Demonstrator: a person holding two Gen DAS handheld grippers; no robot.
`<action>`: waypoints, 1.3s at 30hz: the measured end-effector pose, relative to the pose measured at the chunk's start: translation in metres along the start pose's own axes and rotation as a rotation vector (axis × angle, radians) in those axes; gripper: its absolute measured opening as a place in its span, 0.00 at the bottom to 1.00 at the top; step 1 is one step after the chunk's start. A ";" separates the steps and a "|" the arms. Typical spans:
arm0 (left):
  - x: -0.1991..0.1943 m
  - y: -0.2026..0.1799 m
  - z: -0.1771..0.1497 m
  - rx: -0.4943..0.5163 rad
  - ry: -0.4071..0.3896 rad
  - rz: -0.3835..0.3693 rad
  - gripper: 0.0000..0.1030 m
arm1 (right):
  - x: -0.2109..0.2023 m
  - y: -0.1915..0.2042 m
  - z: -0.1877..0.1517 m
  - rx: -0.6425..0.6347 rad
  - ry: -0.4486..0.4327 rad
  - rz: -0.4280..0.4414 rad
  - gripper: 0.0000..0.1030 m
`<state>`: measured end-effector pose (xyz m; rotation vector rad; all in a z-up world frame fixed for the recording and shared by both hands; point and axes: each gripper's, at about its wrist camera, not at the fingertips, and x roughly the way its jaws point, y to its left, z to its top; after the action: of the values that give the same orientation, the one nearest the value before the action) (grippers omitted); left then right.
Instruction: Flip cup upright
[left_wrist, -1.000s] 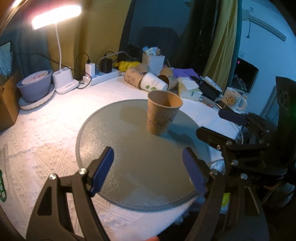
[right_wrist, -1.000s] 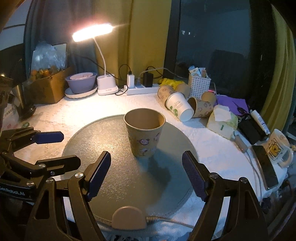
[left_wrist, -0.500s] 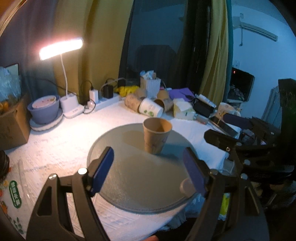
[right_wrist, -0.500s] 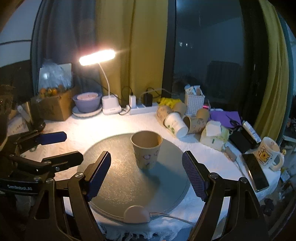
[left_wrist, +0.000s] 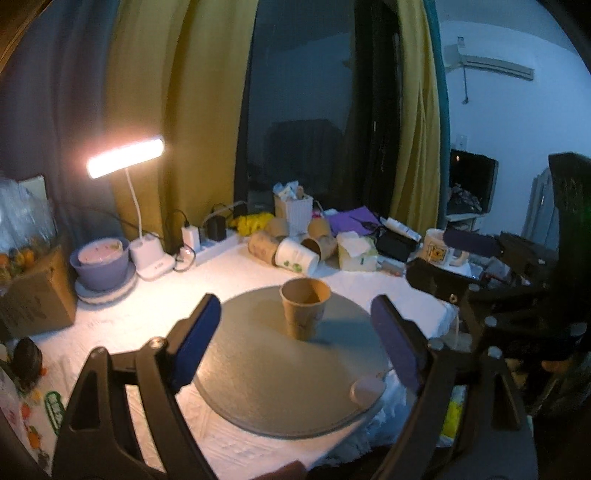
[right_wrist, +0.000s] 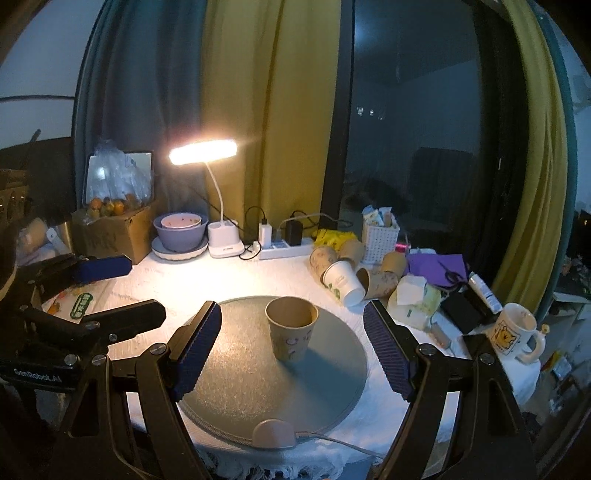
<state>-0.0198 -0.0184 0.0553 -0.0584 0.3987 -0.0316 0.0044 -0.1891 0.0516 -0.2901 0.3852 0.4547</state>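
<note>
A brown paper cup (left_wrist: 305, 309) stands upright, mouth up, on a round grey mat (left_wrist: 258, 391); it also shows in the right wrist view (right_wrist: 291, 328) on the same mat (right_wrist: 240, 391). My left gripper (left_wrist: 295, 347) is open and empty, held back from the cup and above the mat's near edge. My right gripper (right_wrist: 291, 350) is open and empty, also back from the cup. Each gripper shows in the other's view, the right one (left_wrist: 458, 258) at the right side and the left one (right_wrist: 107, 291) at the left side.
Several paper cups (right_wrist: 343, 277) lie on their sides at the back of the white-clothed table, beside a white basket (right_wrist: 380, 240), tissue pack (right_wrist: 417, 295) and mug (right_wrist: 511, 328). A lit desk lamp (right_wrist: 221, 243), power strip (right_wrist: 284, 249), bowl (right_wrist: 181, 232) and cardboard box (right_wrist: 114, 232) stand at back left.
Both grippers have drawn back and up from the cup, which now looks smaller and farther away. The cup stays upright on the mat. Both grippers stay open.
</note>
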 end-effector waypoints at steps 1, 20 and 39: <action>-0.003 0.000 0.002 0.001 -0.008 0.006 0.82 | -0.002 -0.001 0.001 0.002 -0.005 0.000 0.80; -0.040 -0.004 0.021 0.022 -0.128 0.053 0.82 | -0.044 -0.012 0.017 0.013 -0.099 -0.032 0.80; -0.041 -0.005 0.018 0.016 -0.132 0.055 0.82 | -0.040 -0.011 0.015 0.014 -0.087 -0.028 0.80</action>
<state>-0.0504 -0.0204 0.0879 -0.0339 0.2680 0.0232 -0.0194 -0.2077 0.0842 -0.2608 0.2986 0.4350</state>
